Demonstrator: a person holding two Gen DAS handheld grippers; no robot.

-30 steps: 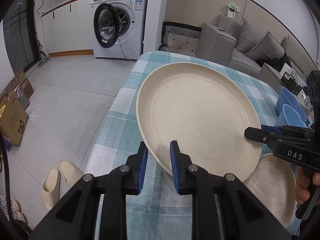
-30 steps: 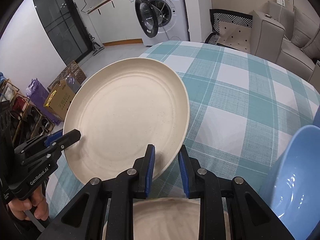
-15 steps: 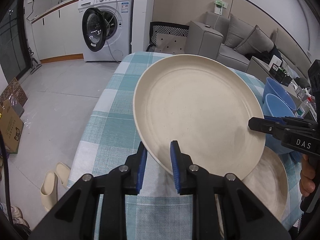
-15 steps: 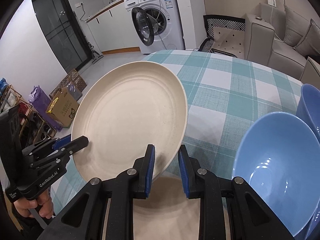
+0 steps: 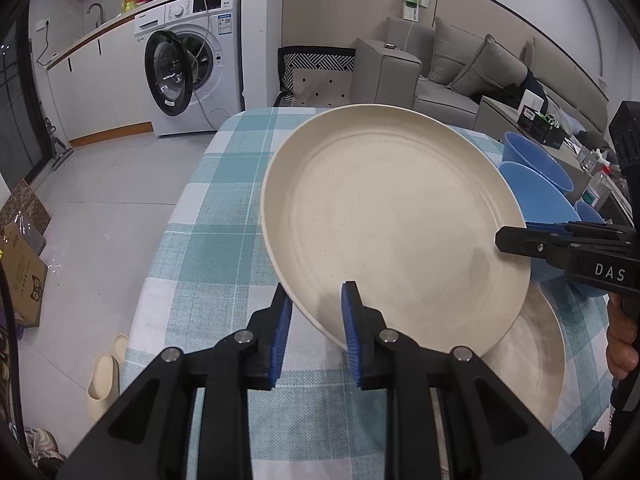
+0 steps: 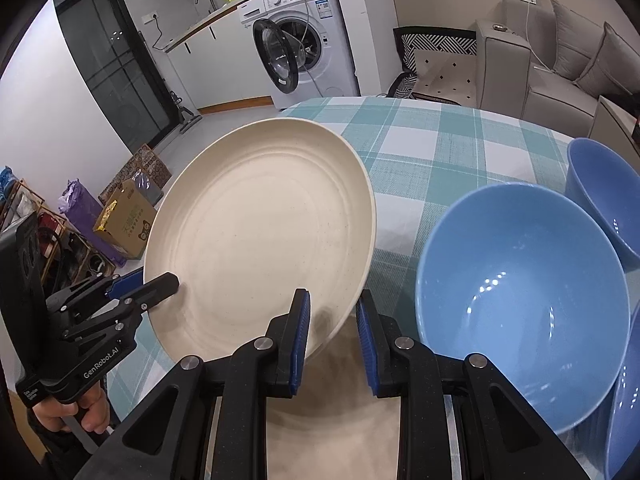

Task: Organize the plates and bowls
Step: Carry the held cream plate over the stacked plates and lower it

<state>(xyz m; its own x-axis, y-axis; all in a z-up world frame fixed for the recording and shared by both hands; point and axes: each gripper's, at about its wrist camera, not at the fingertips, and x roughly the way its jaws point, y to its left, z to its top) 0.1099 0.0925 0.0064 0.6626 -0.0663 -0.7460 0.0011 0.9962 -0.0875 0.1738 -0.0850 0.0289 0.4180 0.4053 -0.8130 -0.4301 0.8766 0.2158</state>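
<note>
A large cream plate [image 5: 392, 224] [image 6: 260, 240] is held tilted above the table by both grippers. My left gripper [image 5: 316, 300] is shut on its near rim. My right gripper [image 6: 330, 306] is shut on the opposite rim and shows in the left wrist view [image 5: 516, 240] at the right. A second cream plate [image 5: 532, 352] [image 6: 340, 428] lies flat on the table below the held one. Blue bowls [image 6: 520, 288] [image 5: 536, 196] stand just to the right of it.
The table wears a teal and white checked cloth [image 5: 224, 216] [image 6: 432, 144]. Its left edge drops to a grey tiled floor with slippers [image 5: 106, 372]. A washing machine [image 5: 192, 60] and a grey sofa [image 5: 460, 68] stand beyond.
Both grippers have carried the large plate to the right, so it now partly overhangs the flat plate. The blue bowls have come into fuller view.
</note>
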